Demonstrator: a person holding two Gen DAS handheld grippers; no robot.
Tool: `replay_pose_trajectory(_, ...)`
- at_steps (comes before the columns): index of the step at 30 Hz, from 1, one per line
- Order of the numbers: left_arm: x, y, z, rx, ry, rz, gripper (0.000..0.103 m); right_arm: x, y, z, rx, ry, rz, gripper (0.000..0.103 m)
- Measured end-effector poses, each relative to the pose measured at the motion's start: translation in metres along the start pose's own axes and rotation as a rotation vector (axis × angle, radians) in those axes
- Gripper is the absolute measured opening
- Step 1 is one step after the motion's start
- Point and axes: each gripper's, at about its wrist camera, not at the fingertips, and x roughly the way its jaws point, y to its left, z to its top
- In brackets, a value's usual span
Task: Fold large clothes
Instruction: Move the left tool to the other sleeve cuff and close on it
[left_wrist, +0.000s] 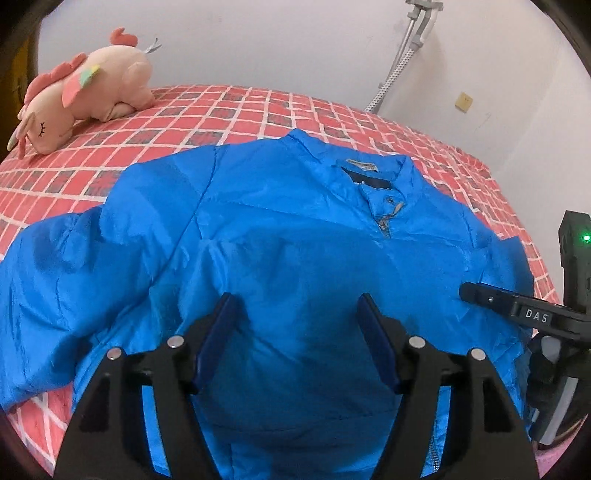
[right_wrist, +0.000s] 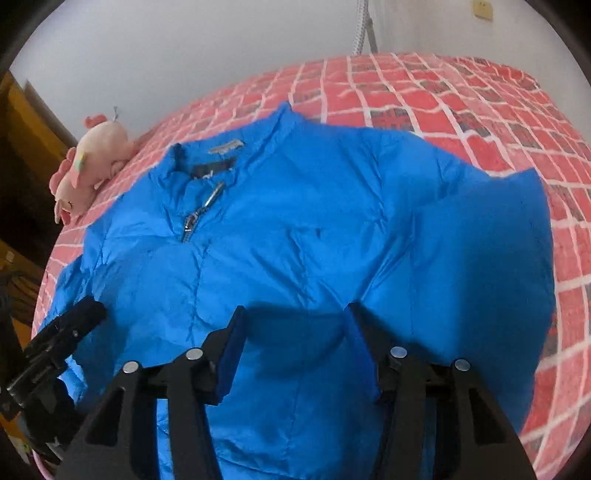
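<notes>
A bright blue padded jacket (left_wrist: 280, 236) lies front up on the bed, collar and zip pull at the far end, sleeves spread to both sides. It also fills the right wrist view (right_wrist: 314, 229). My left gripper (left_wrist: 295, 306) is open, its jaws spread wide just above the jacket's lower body. My right gripper (right_wrist: 293, 317) is open too, hovering over the lower body nearer the right sleeve. Neither holds cloth. The right gripper shows at the right edge of the left wrist view (left_wrist: 517, 310); the left gripper shows at the left edge of the right wrist view (right_wrist: 62, 339).
The bed has a red brick-pattern sheet (left_wrist: 229, 110), also in the right wrist view (right_wrist: 461, 103). A pink plush toy (left_wrist: 85, 92) lies at the far left corner. A white wall and a grey hose (left_wrist: 399, 62) stand behind the bed.
</notes>
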Motion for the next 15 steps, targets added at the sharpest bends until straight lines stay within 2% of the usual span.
replay_pose_trajectory(4,-0.024,-0.008,-0.005,-0.007,-0.03,0.004,0.067,-0.033,0.008,-0.018,-0.024,-0.011,0.084,0.054)
replay_pose_trajectory(7,-0.035,-0.021,-0.013,0.022,-0.029,-0.016,0.068,-0.048,0.019,-0.036,-0.069,-0.007,0.069,0.054)
replay_pose_trajectory(12,-0.004,-0.026,-0.028,0.062,0.06,0.027,0.067,-0.024,0.012,-0.053,-0.08,0.044,0.061,0.053)
replay_pose_trajectory(15,0.003,-0.033,-0.034,0.118,0.052,0.069,0.067,-0.016,0.011,-0.051,-0.093,0.044,0.072,0.055)
